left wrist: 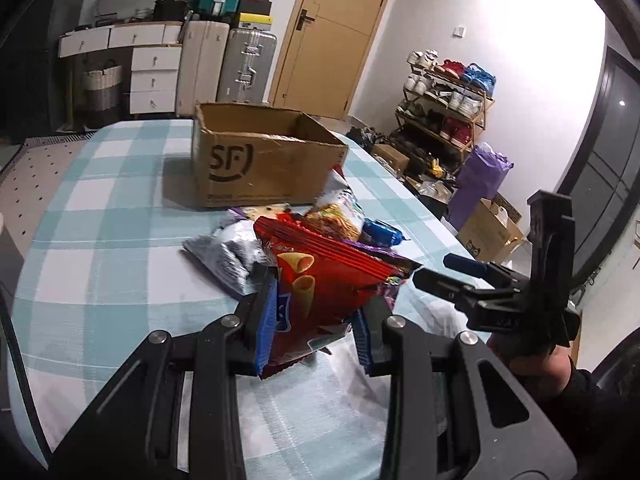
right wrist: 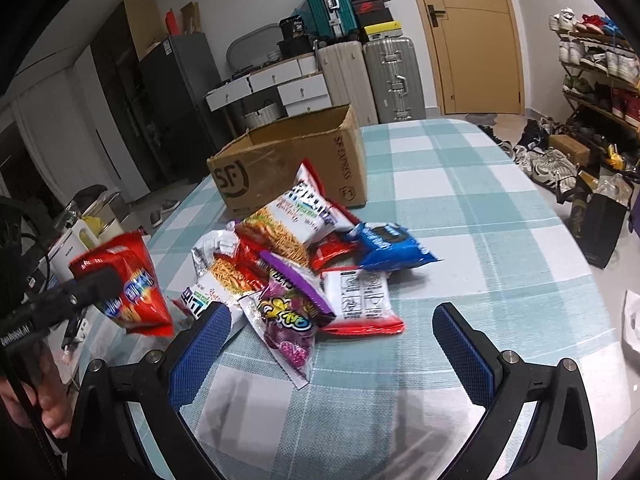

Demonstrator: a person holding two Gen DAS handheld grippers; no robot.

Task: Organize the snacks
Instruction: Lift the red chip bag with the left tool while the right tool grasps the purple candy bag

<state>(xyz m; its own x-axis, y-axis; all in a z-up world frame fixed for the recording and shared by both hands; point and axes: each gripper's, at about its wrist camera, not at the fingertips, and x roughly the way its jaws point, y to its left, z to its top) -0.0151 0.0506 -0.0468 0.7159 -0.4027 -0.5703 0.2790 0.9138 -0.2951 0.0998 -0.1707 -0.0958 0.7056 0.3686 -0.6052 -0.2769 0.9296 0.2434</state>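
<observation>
My left gripper [left wrist: 316, 312] is shut on a red snack bag [left wrist: 320, 288] and holds it above the checked table; the bag also shows at the left of the right wrist view [right wrist: 128, 284]. My right gripper [right wrist: 332, 340] is open and empty, just before a pile of snack packets: a purple candy bag [right wrist: 288, 320], a blue cookie pack [right wrist: 392, 246], a white-and-red packet [right wrist: 360, 300] and noodle snack bags [right wrist: 288, 220]. An open cardboard SF box [left wrist: 260, 160] stands behind the pile, also in the right wrist view [right wrist: 288, 164].
The table has a teal-and-white checked cloth [right wrist: 480, 220]. Suitcases [left wrist: 244, 64], white drawers [left wrist: 152, 76] and a door [left wrist: 332, 32] stand behind. A shoe rack [left wrist: 444, 100] and floor clutter lie right of the table. A kettle and cups [right wrist: 88, 232] sit at the left.
</observation>
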